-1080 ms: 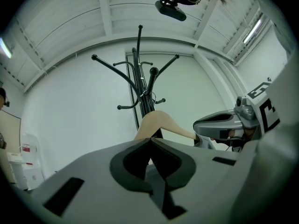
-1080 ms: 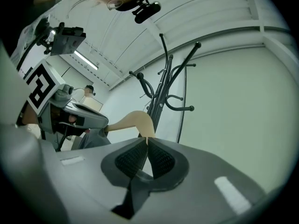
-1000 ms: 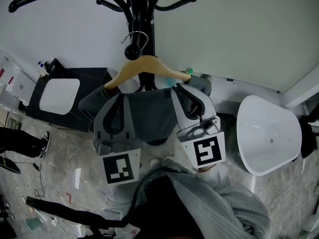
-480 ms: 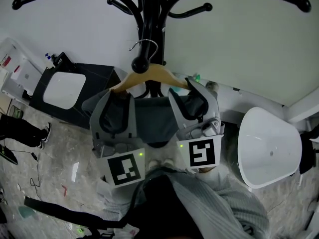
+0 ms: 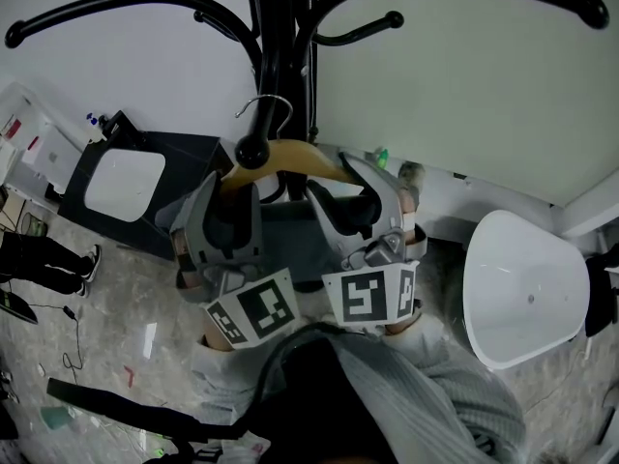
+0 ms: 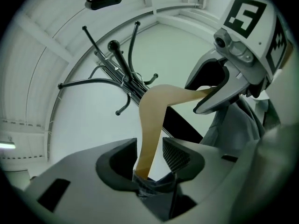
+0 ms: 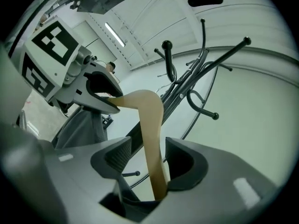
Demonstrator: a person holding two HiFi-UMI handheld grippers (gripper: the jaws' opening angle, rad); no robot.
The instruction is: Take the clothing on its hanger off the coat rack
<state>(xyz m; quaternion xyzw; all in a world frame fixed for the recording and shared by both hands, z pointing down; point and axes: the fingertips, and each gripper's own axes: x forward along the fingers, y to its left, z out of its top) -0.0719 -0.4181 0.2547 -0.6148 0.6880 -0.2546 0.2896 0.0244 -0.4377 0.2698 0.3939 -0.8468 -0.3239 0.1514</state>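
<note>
Jaws just opened: left gripper (image 6: 148, 157), right gripper (image 7: 152, 161) | hanger (image 5: 300, 156) between each

A pale, plain wall (image 5: 464, 95) fills the upper background, meeting a mottled grey floor (image 5: 135, 298) of stone-like finish. At the left stands a black cabinet (image 5: 184, 158) with a white panel (image 5: 121, 177) on top. At the right sits a white moulded shell (image 5: 527, 288), possibly a chair seat. Thin cables (image 5: 68, 356) trail across the floor. A strip light (image 7: 114, 34) glows on the white ceiling.

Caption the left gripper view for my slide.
Left gripper jaws, just opened, straddle the wooden hanger; right gripper opposite, coat rack behind.
</note>
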